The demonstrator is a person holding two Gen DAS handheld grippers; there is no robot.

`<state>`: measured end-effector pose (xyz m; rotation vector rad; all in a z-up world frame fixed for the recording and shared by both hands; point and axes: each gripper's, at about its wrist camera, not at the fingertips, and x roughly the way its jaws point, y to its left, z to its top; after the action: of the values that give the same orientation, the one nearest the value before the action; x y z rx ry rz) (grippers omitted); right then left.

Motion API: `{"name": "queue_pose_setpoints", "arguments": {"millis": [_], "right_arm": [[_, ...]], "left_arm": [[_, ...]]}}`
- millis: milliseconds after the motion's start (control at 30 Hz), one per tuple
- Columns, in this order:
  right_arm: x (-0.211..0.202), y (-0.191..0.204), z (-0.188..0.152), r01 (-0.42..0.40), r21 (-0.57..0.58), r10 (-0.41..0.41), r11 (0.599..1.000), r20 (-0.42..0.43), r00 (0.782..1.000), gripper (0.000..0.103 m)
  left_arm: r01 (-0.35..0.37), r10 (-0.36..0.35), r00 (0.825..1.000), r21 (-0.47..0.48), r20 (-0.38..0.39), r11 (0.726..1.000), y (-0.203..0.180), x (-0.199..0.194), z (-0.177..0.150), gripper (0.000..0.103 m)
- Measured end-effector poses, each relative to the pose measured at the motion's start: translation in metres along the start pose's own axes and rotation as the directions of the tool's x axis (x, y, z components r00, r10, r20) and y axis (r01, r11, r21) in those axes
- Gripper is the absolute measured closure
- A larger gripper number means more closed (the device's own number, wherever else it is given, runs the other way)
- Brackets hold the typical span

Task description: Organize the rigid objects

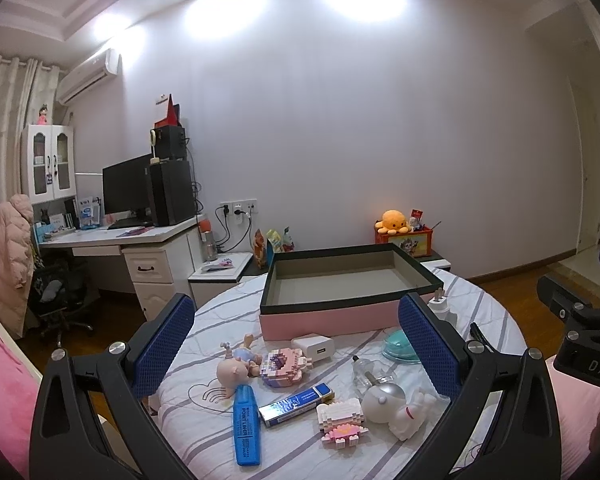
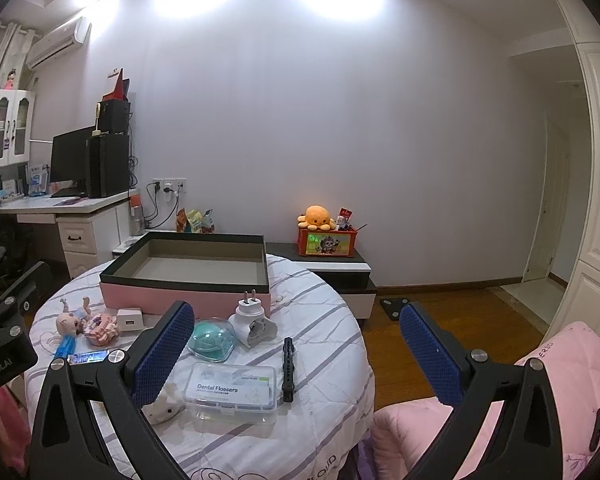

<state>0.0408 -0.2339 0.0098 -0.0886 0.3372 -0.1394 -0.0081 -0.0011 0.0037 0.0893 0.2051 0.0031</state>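
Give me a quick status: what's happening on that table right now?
Both grippers, left and right, open, holding nothing. Pink box empty; toys, chargers, dental flossers case loose on table. Nothing blocking the box.

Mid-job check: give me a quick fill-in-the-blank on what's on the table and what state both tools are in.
1. The pink box with the dark rim has ____ inside it.
2. The left tool and the right tool are both ____, gripping nothing.
3. The clear case near the right tool is labelled "Dental ____".
4. The highlighter lying near the left tool is ____ in colour.

Missing words: nothing; open; Flossers; blue
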Motion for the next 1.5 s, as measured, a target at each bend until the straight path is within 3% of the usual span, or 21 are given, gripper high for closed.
{"name": "queue_pose_setpoints", "arguments": {"millis": [1500], "right_arm": [[-0.0045,0.0056,0.0041,0.007,-0.024,-0.007,1.0,0.011,1.0,0.0]], "left_arm": [[-0.019,0.019,1.0,0.0,-0.009,1.0,0.0012,0.0039,-0.0047,0.0]]}}
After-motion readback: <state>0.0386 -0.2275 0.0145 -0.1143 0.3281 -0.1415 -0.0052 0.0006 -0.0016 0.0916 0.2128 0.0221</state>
